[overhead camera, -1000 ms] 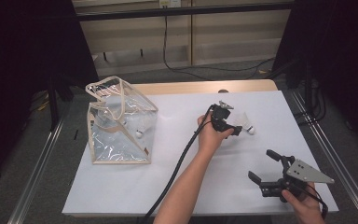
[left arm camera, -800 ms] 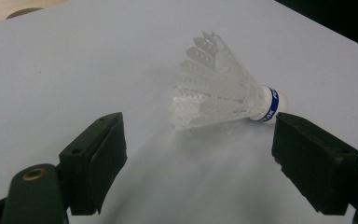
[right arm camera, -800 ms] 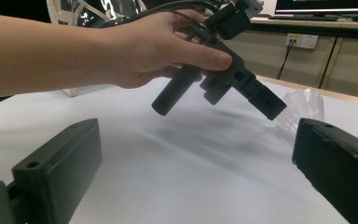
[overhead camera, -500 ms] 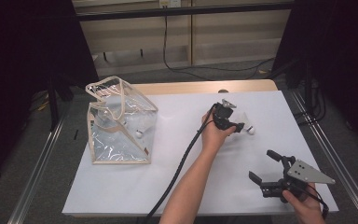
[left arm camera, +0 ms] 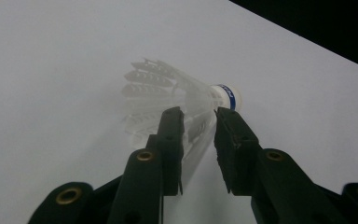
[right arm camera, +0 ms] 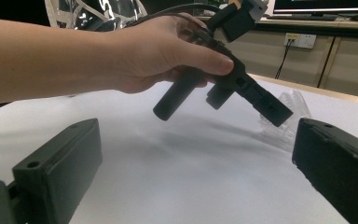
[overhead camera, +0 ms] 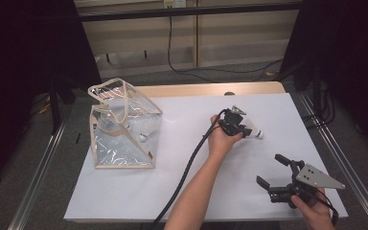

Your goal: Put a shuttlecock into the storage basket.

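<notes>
1. A shuttlecock [overhead camera: 253, 131] lies on its side on the white worktop [overhead camera: 182, 191], toward the right half and nearer the far edge than the near one, its cork tip pointing at the right edge.
2. The left gripper [overhead camera: 239, 129] reaches down over it. In the left gripper view its jaws have just been closing and now stand narrow, one on each side of the feather skirt of the shuttlecock [left arm camera: 177, 98]; whether the pads already press on the feathers I cannot tell, though a gap seems left at the tips.
3. The right gripper [overhead camera: 280, 179] waits near the worktop's near right corner, jaws spread wide with nothing between them, aimed at the other hand.
4. A clear plastic bag [overhead camera: 120, 129] with tan trim stands open near the left edge, well apart from the shuttlecock.
5. To my eye the step in hand is the pick-up of the shuttlecock, barely started.
6. The next move calls for a gentle finish to the squeeze, since the feathers would crush easily, then a straight lift; the bag looks the likely destination.
</notes>
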The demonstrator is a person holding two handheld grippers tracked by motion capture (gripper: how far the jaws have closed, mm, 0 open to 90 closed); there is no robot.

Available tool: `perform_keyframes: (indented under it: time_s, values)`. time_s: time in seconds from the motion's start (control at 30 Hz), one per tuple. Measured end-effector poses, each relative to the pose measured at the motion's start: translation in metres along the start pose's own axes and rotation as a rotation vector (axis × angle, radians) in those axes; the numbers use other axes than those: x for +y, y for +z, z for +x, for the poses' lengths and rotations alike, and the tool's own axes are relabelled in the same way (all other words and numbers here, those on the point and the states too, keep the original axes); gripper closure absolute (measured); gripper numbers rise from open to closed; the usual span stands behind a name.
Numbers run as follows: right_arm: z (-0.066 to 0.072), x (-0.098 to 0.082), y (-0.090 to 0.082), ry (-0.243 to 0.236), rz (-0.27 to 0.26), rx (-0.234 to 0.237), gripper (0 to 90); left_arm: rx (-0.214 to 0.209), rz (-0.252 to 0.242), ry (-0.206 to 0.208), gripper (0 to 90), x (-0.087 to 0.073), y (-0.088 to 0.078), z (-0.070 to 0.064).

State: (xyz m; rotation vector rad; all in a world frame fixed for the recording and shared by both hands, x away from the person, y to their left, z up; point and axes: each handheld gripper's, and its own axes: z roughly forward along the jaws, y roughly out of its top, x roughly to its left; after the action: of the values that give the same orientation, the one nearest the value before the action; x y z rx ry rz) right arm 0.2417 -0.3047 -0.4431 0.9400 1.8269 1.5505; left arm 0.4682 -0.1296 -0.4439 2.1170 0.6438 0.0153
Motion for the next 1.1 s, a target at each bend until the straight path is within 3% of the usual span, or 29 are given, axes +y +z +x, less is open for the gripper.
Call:
perform_keyframes:
  time_s: [0.27, 0.33, 0.53, 0.73, 1.1]
  values:
    - [0.001, 0.0, 0.002, -0.008, 0.001, 0.005, 0.8, -0.054, 0.015, -0.009, 76.6, -0.005, 0.002, -0.006]
    - [0.001, 0.0, 0.002, -0.005, 0.001, 0.005, 0.8, -0.079, 0.012, -0.028, 78.7, -0.006, 0.005, -0.007]
    - [0.0, 0.0, 0.002, -0.004, 0.001, 0.003, 0.9, -0.101, 0.029, -0.058, 88.3, -0.007, 0.006, -0.011]
    - [0.0, 0.0, 0.001, -0.002, 0.002, 0.001, 0.8, -0.121, 0.036, -0.109, 89.7, -0.008, -0.009, -0.011]
    - [0.001, 0.0, 0.003, -0.007, 0.006, 0.006, 0.8, -0.124, 0.059, -0.093, 89.5, -0.01, -0.043, -0.009]
